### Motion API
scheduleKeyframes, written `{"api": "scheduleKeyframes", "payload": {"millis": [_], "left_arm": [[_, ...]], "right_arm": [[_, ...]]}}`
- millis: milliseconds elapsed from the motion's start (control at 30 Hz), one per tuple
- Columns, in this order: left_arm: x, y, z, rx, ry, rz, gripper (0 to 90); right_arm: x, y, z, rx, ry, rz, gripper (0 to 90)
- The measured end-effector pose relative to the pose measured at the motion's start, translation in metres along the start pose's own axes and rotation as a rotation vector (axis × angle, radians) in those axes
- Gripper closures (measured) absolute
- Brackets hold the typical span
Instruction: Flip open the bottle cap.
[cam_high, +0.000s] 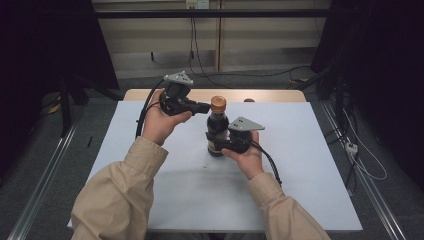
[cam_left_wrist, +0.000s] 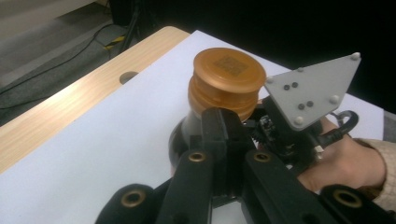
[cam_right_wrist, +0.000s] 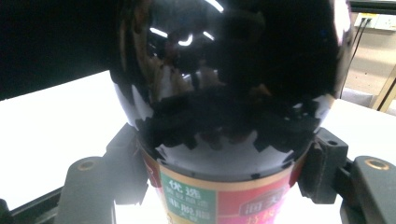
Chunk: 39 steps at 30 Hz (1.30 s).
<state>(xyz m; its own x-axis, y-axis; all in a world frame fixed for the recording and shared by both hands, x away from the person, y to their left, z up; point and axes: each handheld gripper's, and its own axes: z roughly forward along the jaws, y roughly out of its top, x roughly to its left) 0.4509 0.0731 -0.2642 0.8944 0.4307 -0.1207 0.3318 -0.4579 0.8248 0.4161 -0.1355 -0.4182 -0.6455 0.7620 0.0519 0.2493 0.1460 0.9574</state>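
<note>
On the tabletop (cam_high: 150, 165), right tool (cam_high: 226, 145) pinches the dark bottle (cam_high: 216, 131) upright; left tool (cam_high: 204, 107), jaws pressed together, nears the orange cap (cam_high: 218, 103). Uncapping step, likely; next: spread, seat around cap.

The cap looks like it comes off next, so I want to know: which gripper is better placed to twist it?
Left gripper: shut, beside the cap. Right gripper is clamped on the bottle, steadying it.

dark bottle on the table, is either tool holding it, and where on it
The right tool grips the dark sauce bottle around its labelled lower body. The left tool, shut and empty, sits by the orange cap.
</note>
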Motion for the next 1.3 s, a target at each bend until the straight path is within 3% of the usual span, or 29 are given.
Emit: {"api": "scheduleKeyframes", "payload": {"millis": [333,600,867,1300], "left_arm": [[0.001,0.002,0.001,-0.023,-0.014,-0.014,90.0],[-0.002,0.005,0.002,-0.004,0.003,0.009,90.0],[-0.002,0.007,0.002,-0.032,0.000,-0.011,90.0],[-0.003,0.011,0.003,-0.037,0.008,-0.012,90.0]], "right_arm": [[-0.001,-0.001,0.000,-0.007,-0.002,0.006,30.9],[-0.001,-0.001,0.000,-0.008,-0.003,0.010,30.8],[-0.001,-0.002,0.000,-0.013,-0.008,0.012,30.8],[-0.002,-0.002,0.000,-0.013,-0.005,0.016,30.8]]}}
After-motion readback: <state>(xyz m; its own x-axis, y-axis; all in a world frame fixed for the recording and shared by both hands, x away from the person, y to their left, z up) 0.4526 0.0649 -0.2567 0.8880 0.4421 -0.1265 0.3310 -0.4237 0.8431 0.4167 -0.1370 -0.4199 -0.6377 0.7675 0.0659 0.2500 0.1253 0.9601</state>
